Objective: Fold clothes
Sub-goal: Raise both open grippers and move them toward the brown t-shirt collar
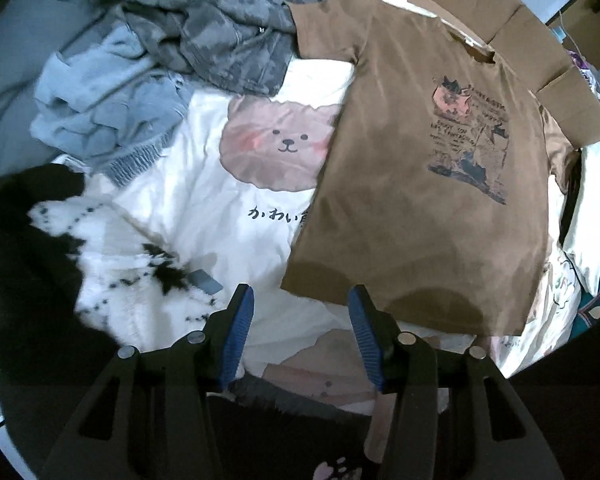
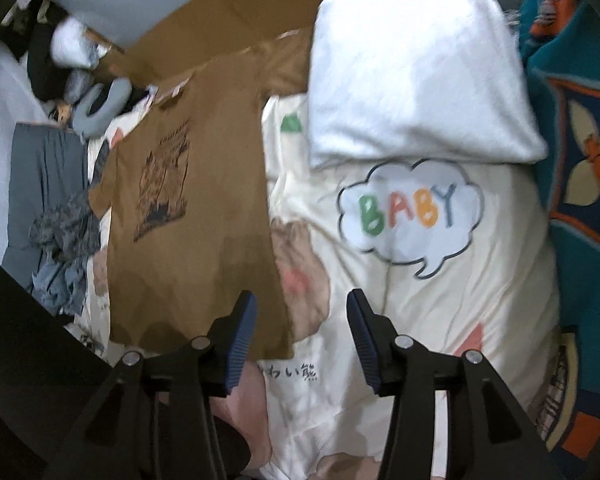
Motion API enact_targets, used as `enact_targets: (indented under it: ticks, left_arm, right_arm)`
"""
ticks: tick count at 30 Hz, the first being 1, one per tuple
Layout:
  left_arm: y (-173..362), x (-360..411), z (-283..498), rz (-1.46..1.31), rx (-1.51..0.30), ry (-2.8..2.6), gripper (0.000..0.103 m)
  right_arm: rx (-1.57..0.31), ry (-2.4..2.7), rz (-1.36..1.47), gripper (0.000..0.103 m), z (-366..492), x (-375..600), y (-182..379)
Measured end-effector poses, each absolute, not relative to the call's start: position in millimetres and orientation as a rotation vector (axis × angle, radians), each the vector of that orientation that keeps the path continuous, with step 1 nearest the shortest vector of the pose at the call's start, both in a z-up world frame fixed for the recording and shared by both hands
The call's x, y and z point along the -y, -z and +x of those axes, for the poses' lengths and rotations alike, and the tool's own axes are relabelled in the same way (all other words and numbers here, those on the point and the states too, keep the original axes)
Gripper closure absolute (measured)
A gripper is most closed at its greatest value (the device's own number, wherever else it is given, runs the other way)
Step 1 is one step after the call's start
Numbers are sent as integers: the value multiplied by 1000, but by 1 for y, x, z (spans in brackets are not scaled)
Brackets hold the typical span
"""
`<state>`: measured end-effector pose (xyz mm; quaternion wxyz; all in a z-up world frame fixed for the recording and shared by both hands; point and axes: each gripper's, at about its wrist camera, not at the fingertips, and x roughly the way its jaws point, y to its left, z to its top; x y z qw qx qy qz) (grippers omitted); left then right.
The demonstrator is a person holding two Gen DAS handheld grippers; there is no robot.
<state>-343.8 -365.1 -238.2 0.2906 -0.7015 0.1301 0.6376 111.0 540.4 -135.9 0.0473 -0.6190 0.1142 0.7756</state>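
White bedding printed with a pink bear face (image 1: 278,148) covers the bed (image 1: 204,216), and a speech cloud reading BABY (image 2: 410,214) shows on it in the right wrist view. Much is cut off or unclear: the heap of grey and pale blue clothes (image 1: 148,76) at the far left of the bed is too crumpled to tell garment from garment, a black and white fuzzy piece (image 1: 112,268) runs out of the left wrist view at its left edge, and the right wrist view is smeared by blur. Flattened cardboard (image 1: 496,12) lies beyond the bed, partly under the shirt's collar end.

On the bedding lies the brown T-shirt (image 1: 420,184), spread flat and face up with its dark print (image 1: 468,140) showing. Its long axis runs away from the cameras, hem nearest and collar farthest, leaning toward the cardboard. One sleeve reaches toward the clothes heap; the other is only partly visible at the right.

Both tools point steeply down at the bed from above. The left hand-held gripper (image 1: 300,336) hangs over the hem's left corner, jaws parted and nothing between them. The right hand-held gripper (image 2: 302,336) hangs over the hem's right corner, likewise released, its blue pads (image 2: 242,340) clear of the cloth.
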Motion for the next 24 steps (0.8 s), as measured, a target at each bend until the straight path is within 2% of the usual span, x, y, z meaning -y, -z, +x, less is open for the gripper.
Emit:
enact_targets:
  ticks: [6,11,24]
  left_arm:
    - [187,360,-349,-1809,-360,-1722,53]
    - [154,348,-357,-1741,-373,-1738,53]
    - [150,280,-389,-1650,-387,-1678,53]
  right_arm:
    - [-382,-2464,-1800,58,106,-544,97]
    - [-389,-2498,-1833,58,108,-542,85]
    - [-416,-2529,-1821,58,96,-523,88]
